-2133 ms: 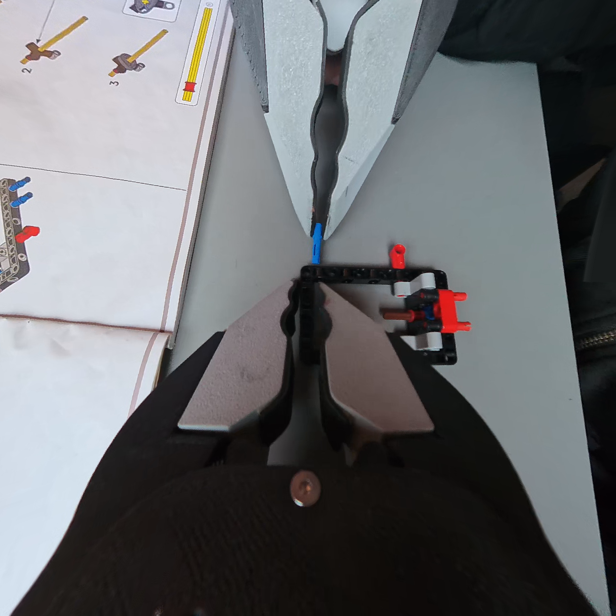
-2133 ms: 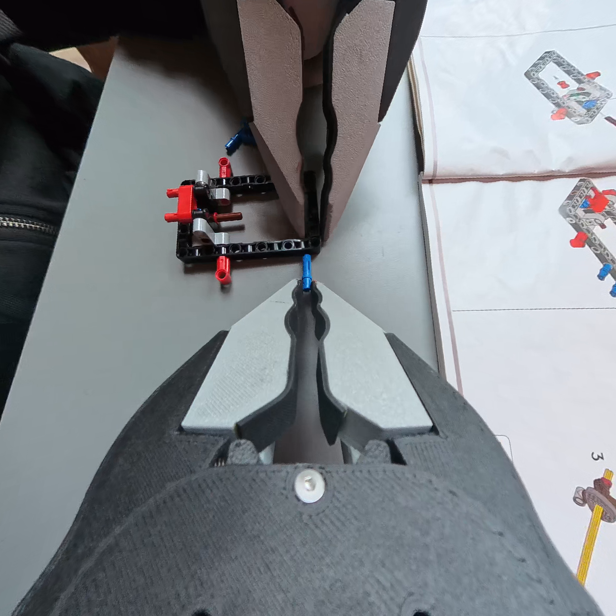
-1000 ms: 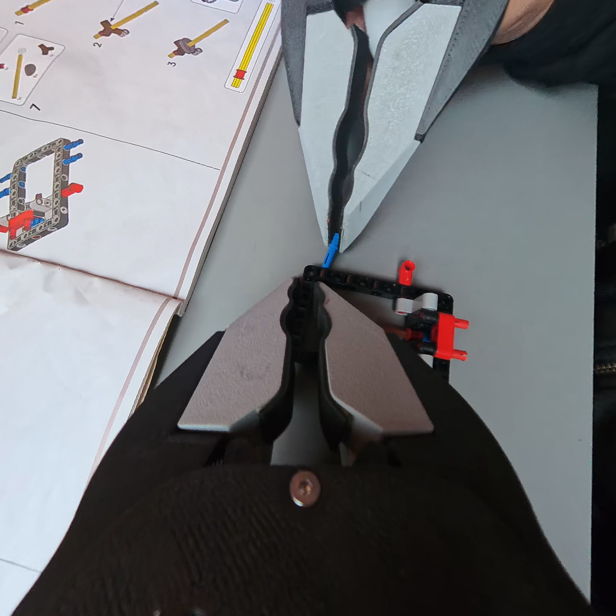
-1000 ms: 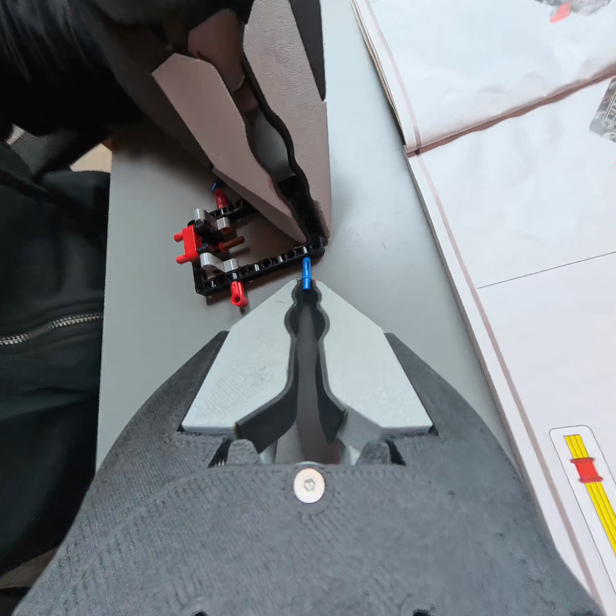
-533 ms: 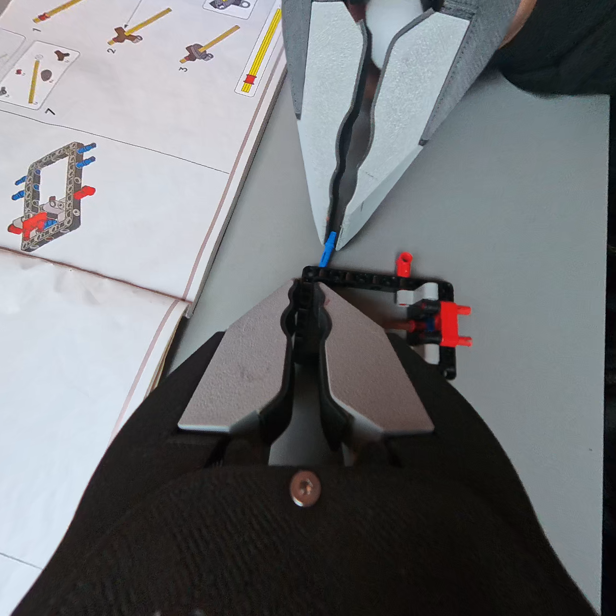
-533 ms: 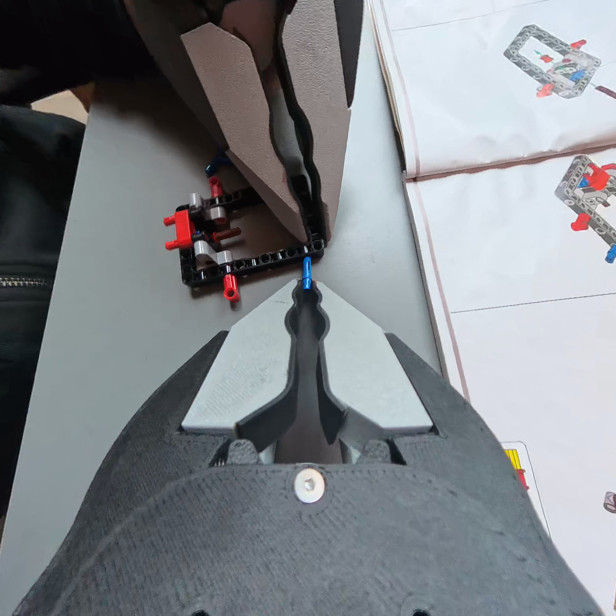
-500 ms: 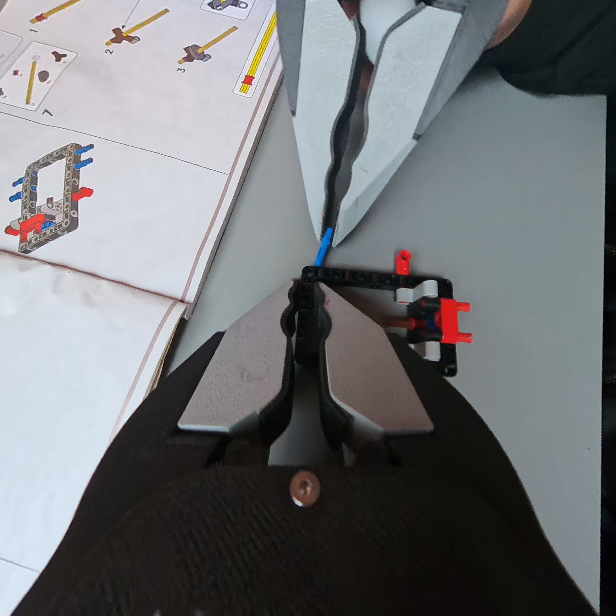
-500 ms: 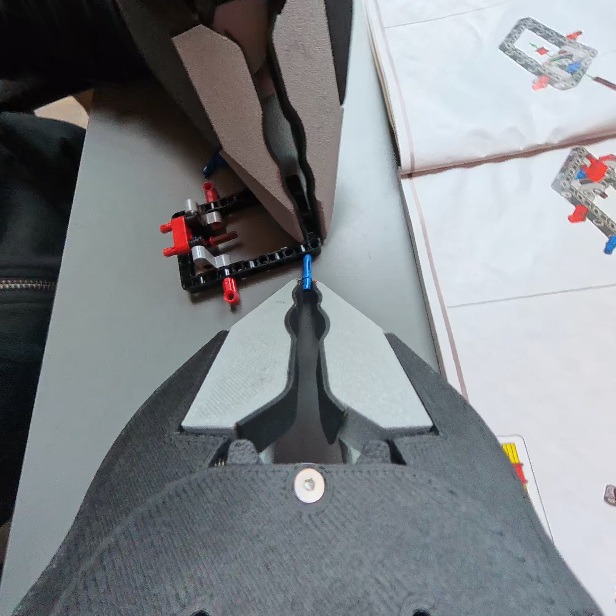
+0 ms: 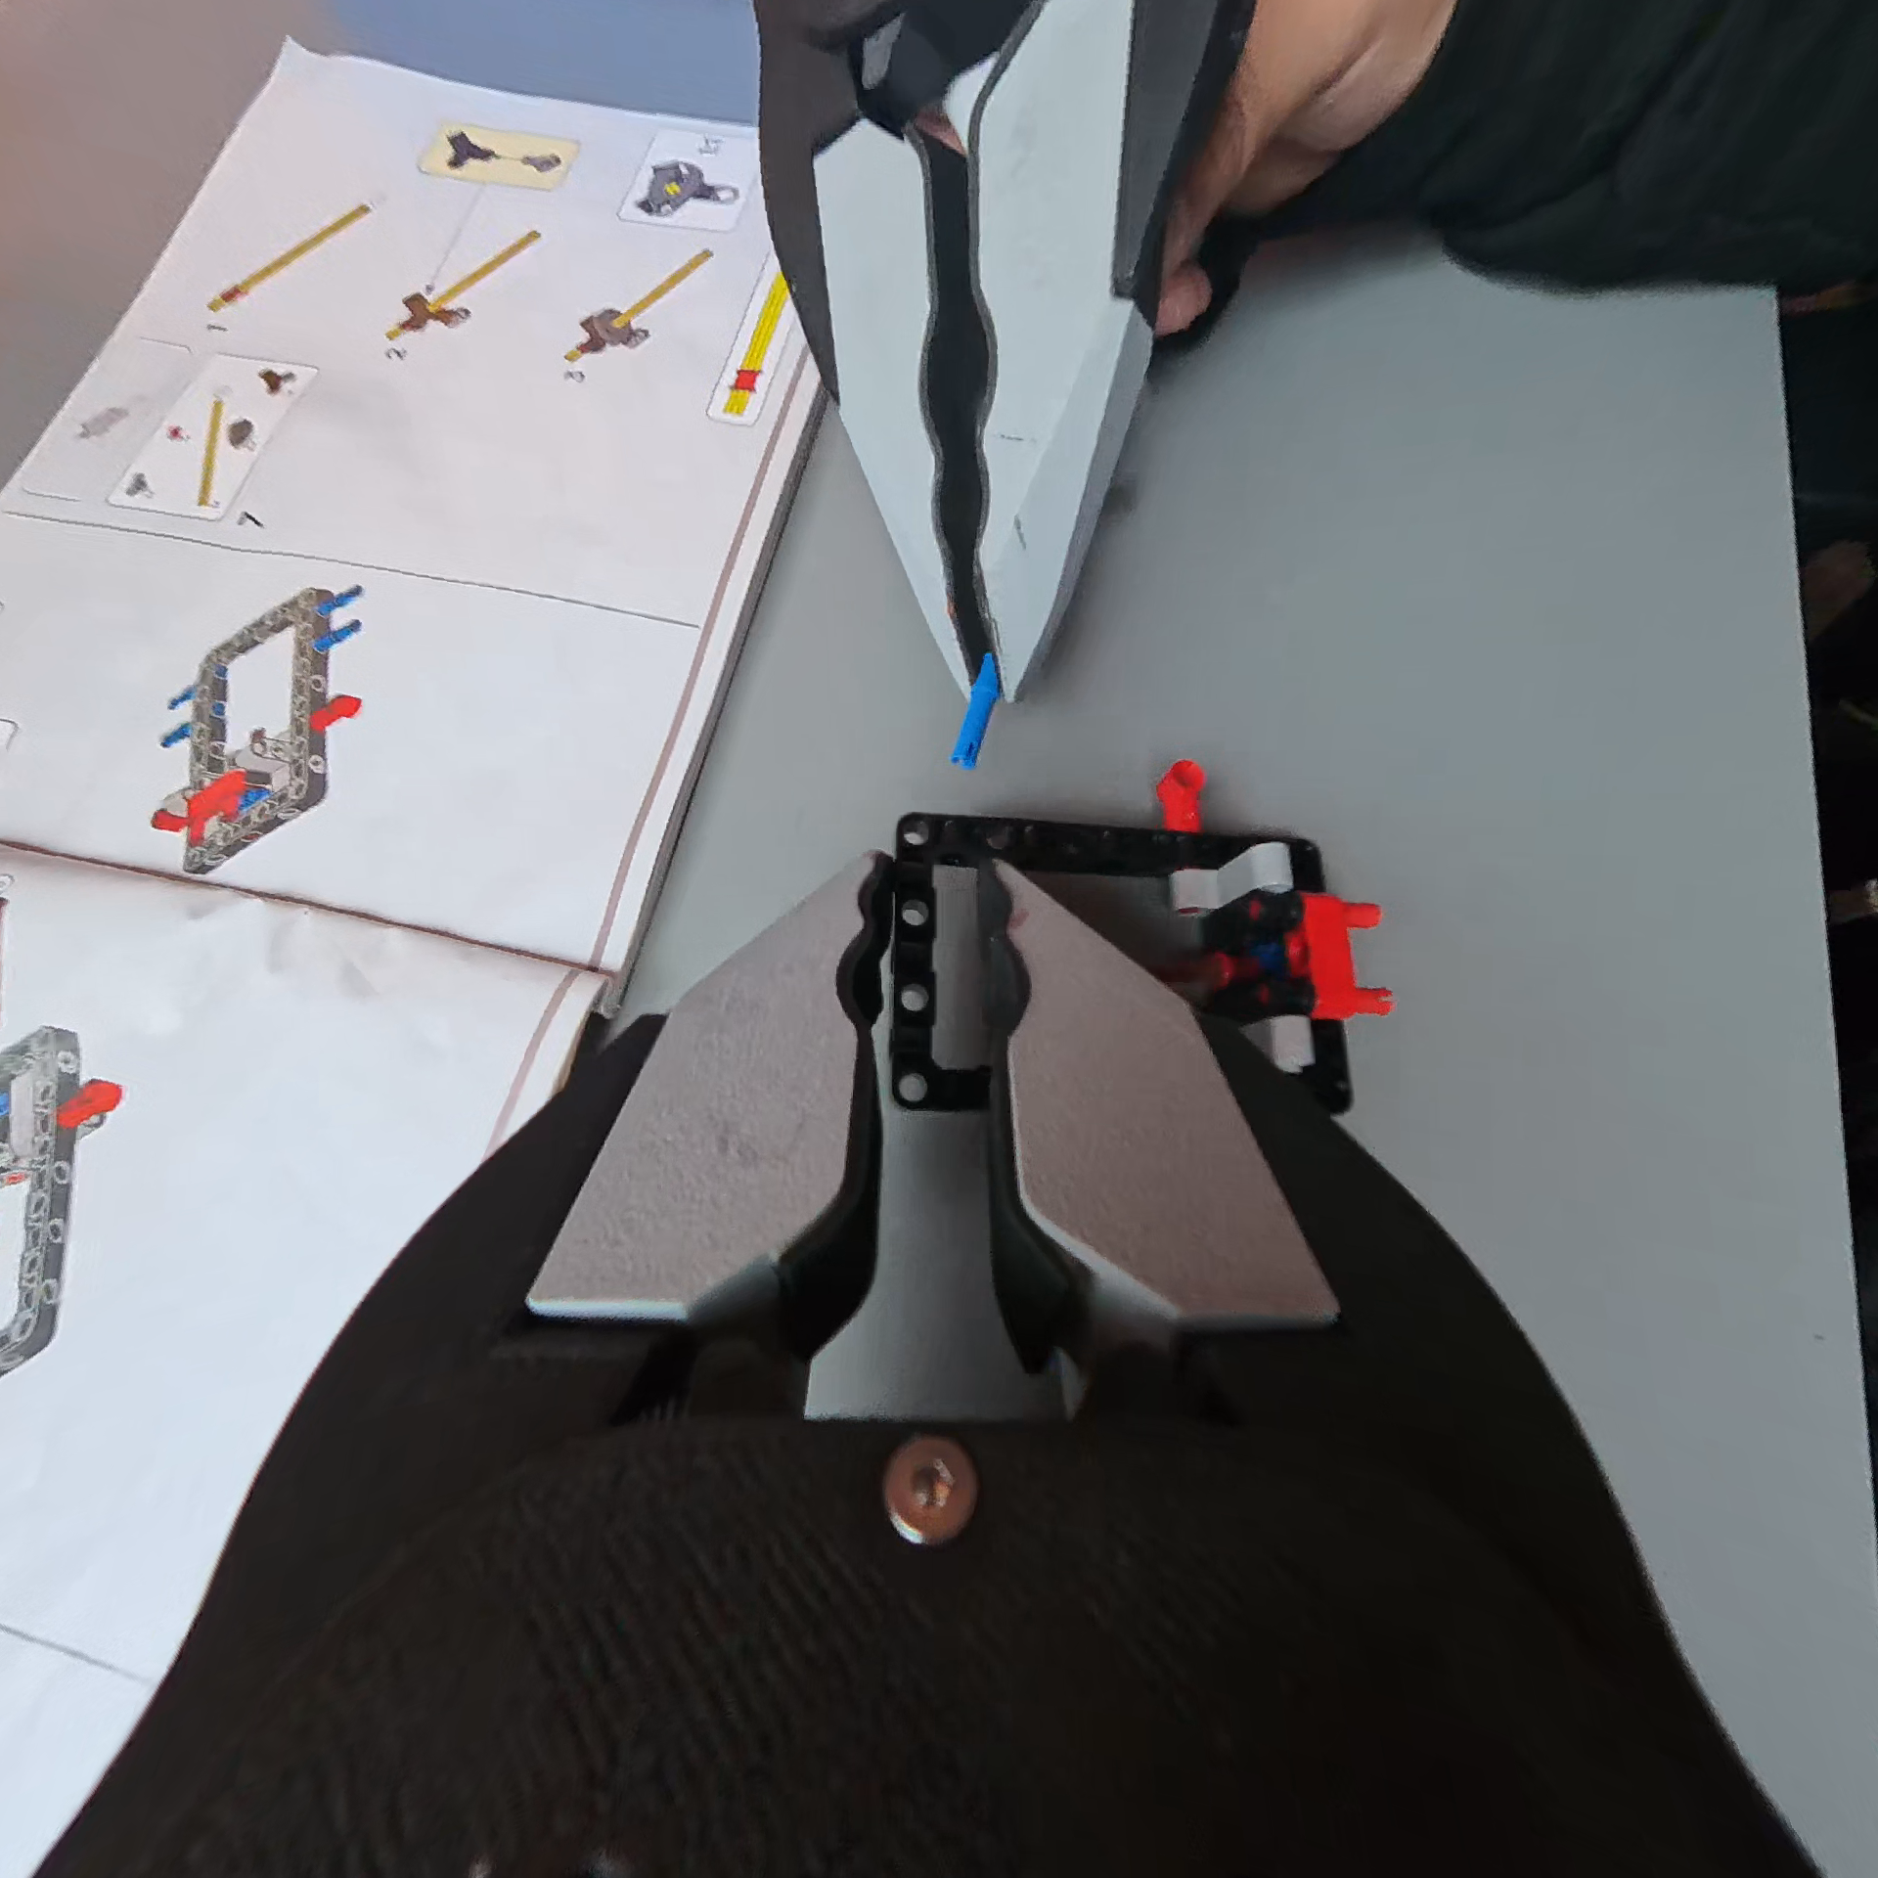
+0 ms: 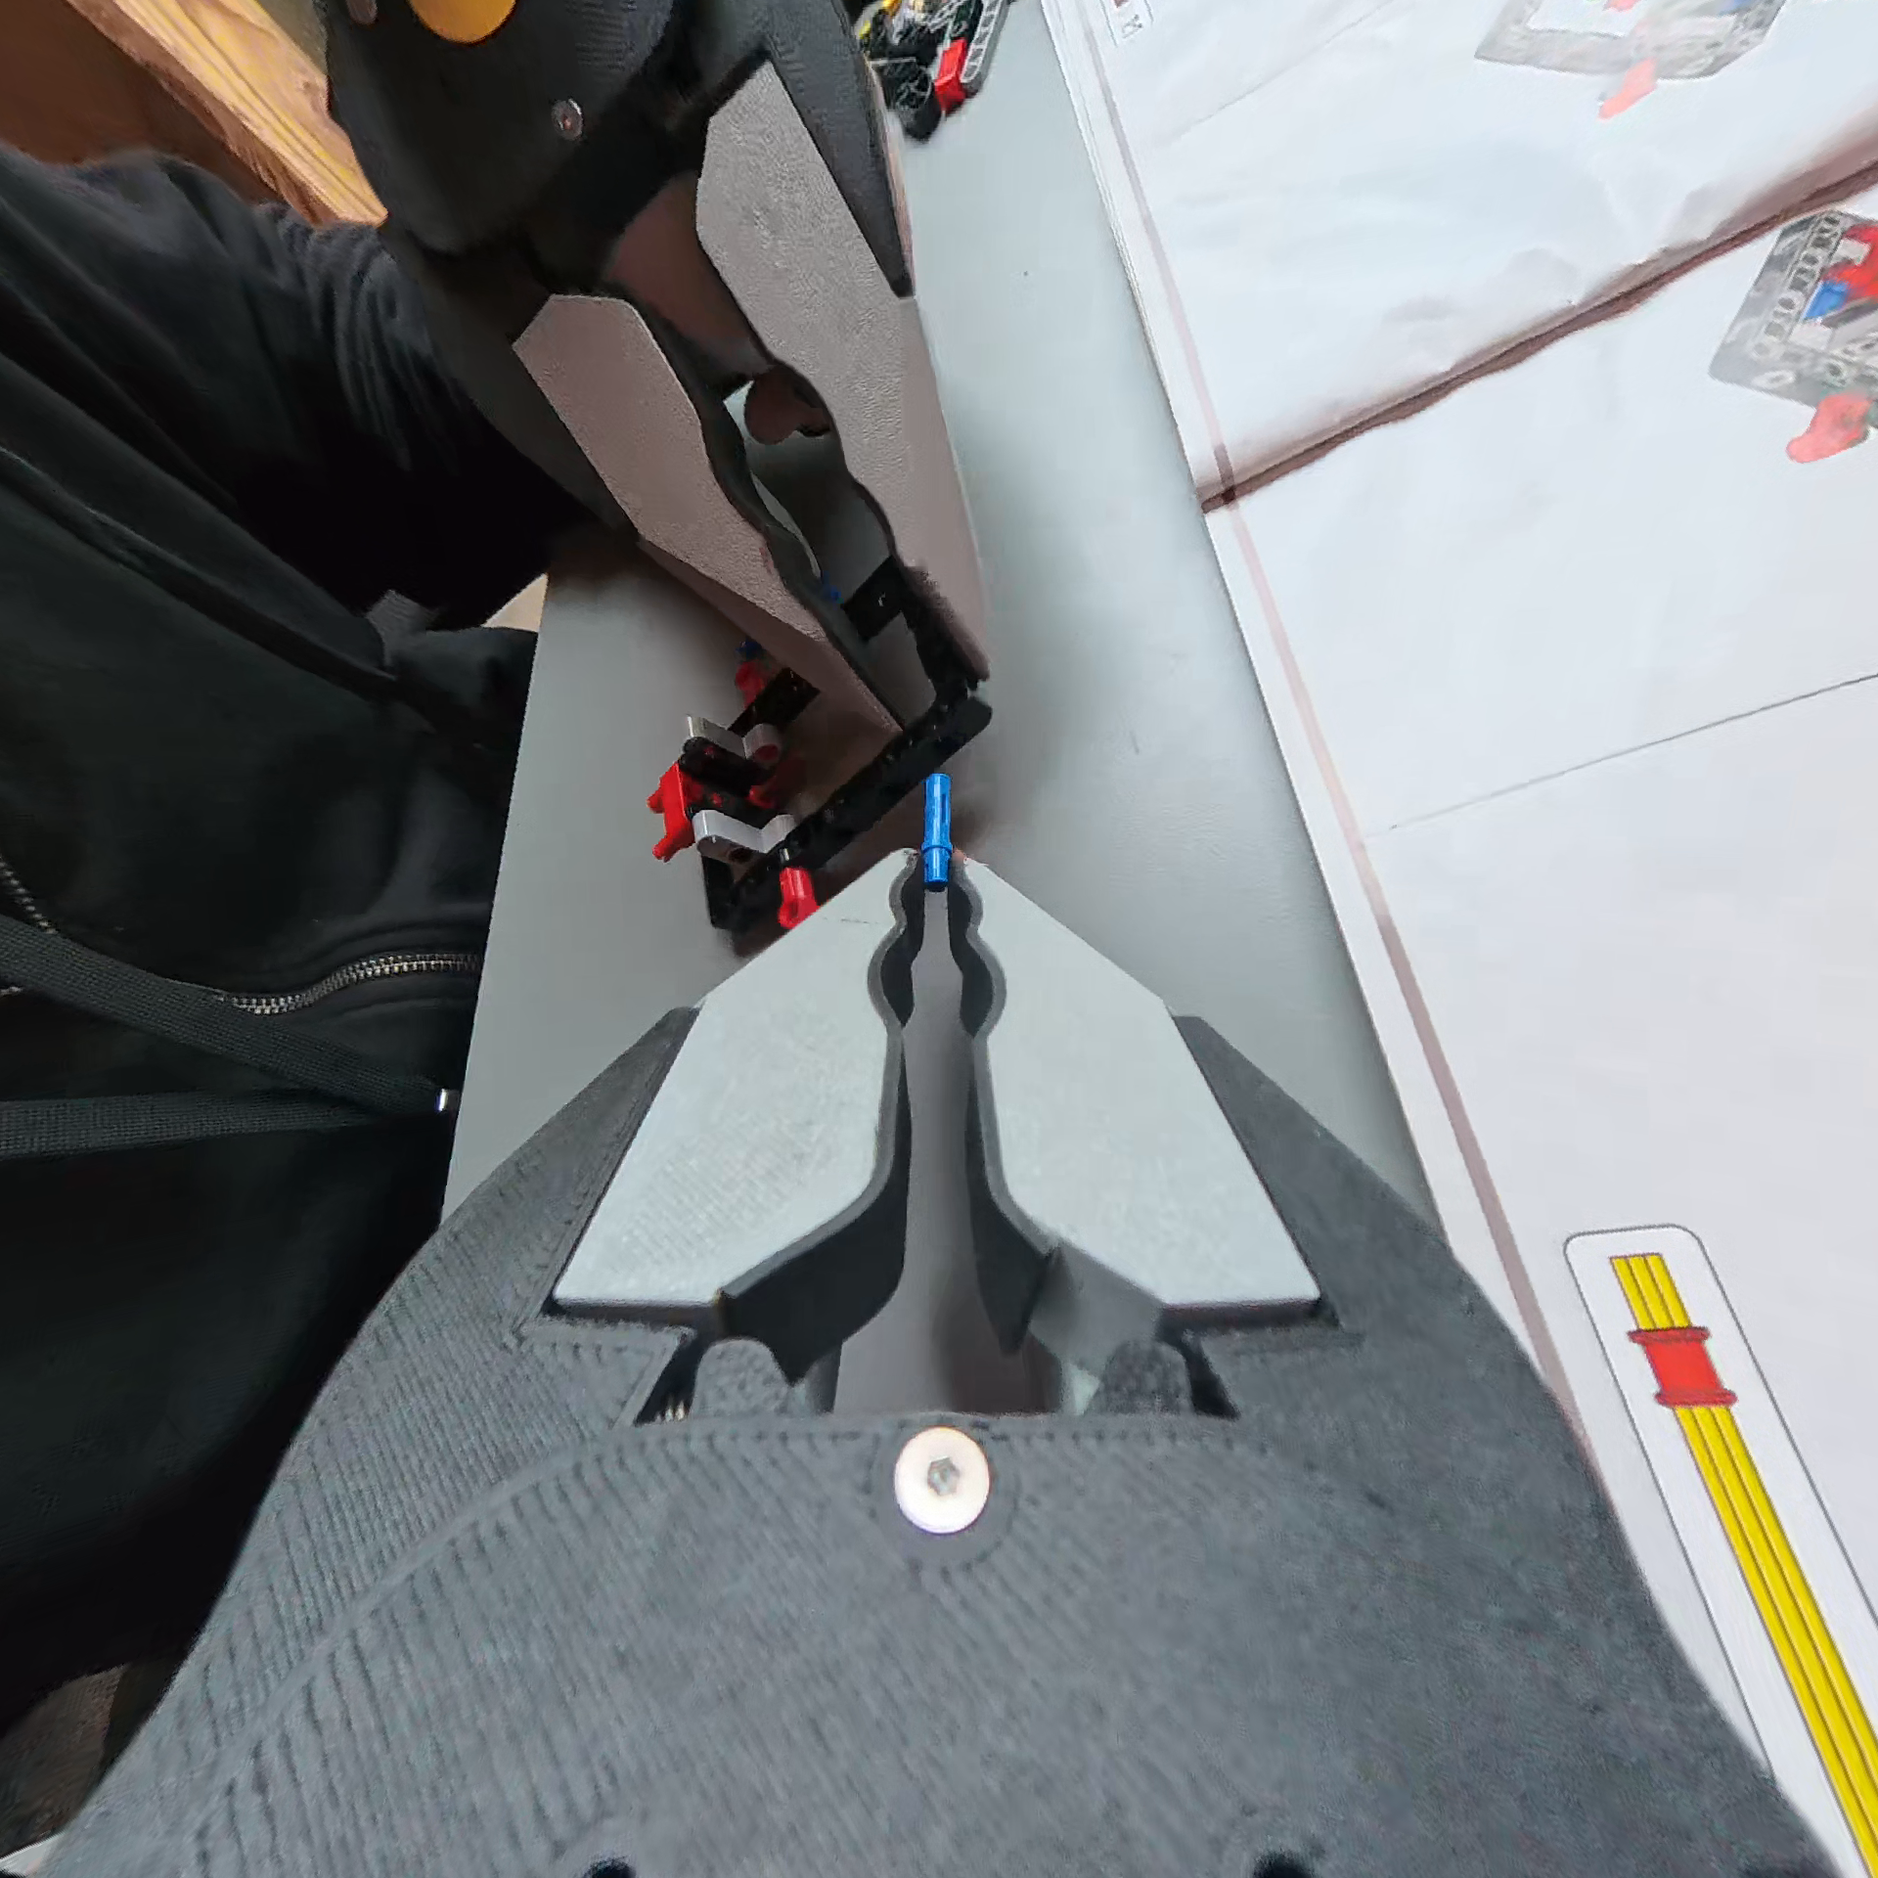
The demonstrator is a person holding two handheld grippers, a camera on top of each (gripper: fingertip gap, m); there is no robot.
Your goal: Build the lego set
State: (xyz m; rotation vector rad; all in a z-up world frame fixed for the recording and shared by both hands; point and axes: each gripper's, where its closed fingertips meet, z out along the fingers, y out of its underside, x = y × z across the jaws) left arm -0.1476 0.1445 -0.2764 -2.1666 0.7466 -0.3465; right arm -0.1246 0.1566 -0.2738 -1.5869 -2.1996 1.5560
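Observation:
A black rectangular lego frame [image 9: 1067,841] lies on the grey table [image 9: 1474,610]. It carries grey connectors [image 9: 1260,874], a red cross piece [image 9: 1331,955] and a red pin [image 9: 1179,793]. My left gripper [image 9: 933,869] straddles the frame's left short side with its jaws parted. A gap shows between the beam and the right finger. My right gripper [image 10: 935,864] is shut on a small blue pin [image 10: 935,828]. In the left wrist view the blue pin [image 9: 976,711] points at the frame's near corner, a short way off it. The frame [image 10: 864,793] also shows in the right wrist view.
An open instruction booklet [image 9: 356,610] lies along the table's side and also shows in the right wrist view [image 10: 1524,711]. A pile of loose pieces [image 10: 935,51] sits at the table's far end. A person's black jacket [image 10: 203,711] is beyond the table edge. The grippers are tip to tip, or close to it.
My left gripper's jaws have parted around the frame's short side. My right gripper has drawn the blue pin back from the frame's corner.

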